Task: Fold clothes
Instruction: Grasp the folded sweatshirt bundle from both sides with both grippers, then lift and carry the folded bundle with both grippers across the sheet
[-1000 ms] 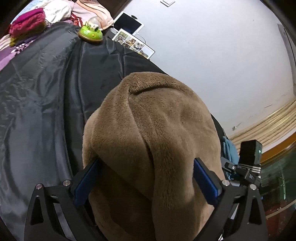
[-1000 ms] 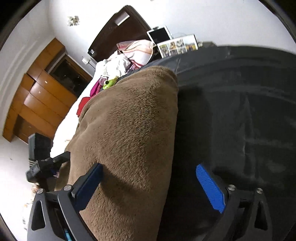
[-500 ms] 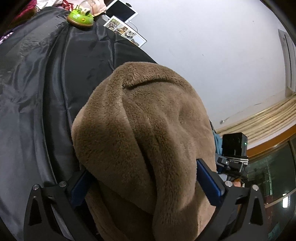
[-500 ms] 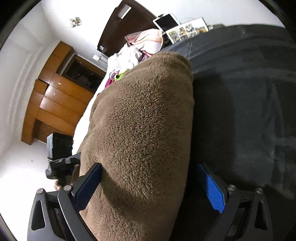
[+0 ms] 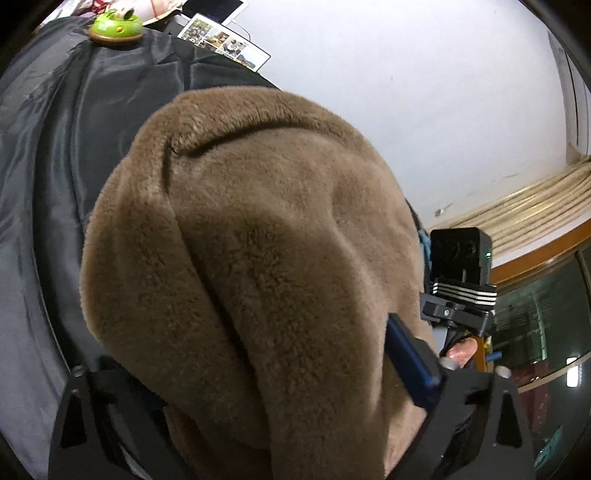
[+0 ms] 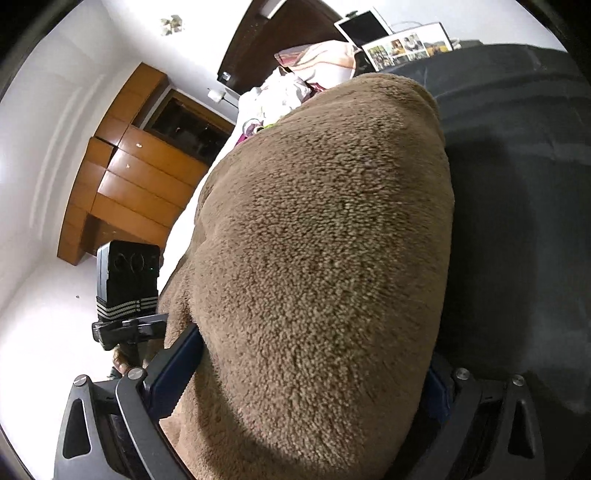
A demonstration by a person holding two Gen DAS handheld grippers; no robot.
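A thick brown fleece garment (image 5: 266, 266) fills the left wrist view, bunched in folds between the wide-apart jaws of my left gripper (image 5: 273, 373). The left blue pad is hidden under the fleece; the right one (image 5: 410, 358) shows. The same garment (image 6: 325, 258) fills the right wrist view and lies between the wide-apart jaws of my right gripper (image 6: 306, 373). It rests on a black quilted cover (image 5: 55, 155) on the bed. The other gripper's camera block (image 5: 460, 266) shows at the garment's right edge.
A green toy (image 5: 116, 26), a photo sheet (image 5: 223, 40) and a tablet stand at the head of the bed. Pillows and loose clothes (image 6: 314, 70) lie by the dark headboard. A wooden wardrobe (image 6: 129, 173) stands at the left. A white wall and window lie at the right.
Both grippers have pushed further forward into the fleece, which now covers more of each view. The jaws have stayed wide apart. The two grippers have come closer together.
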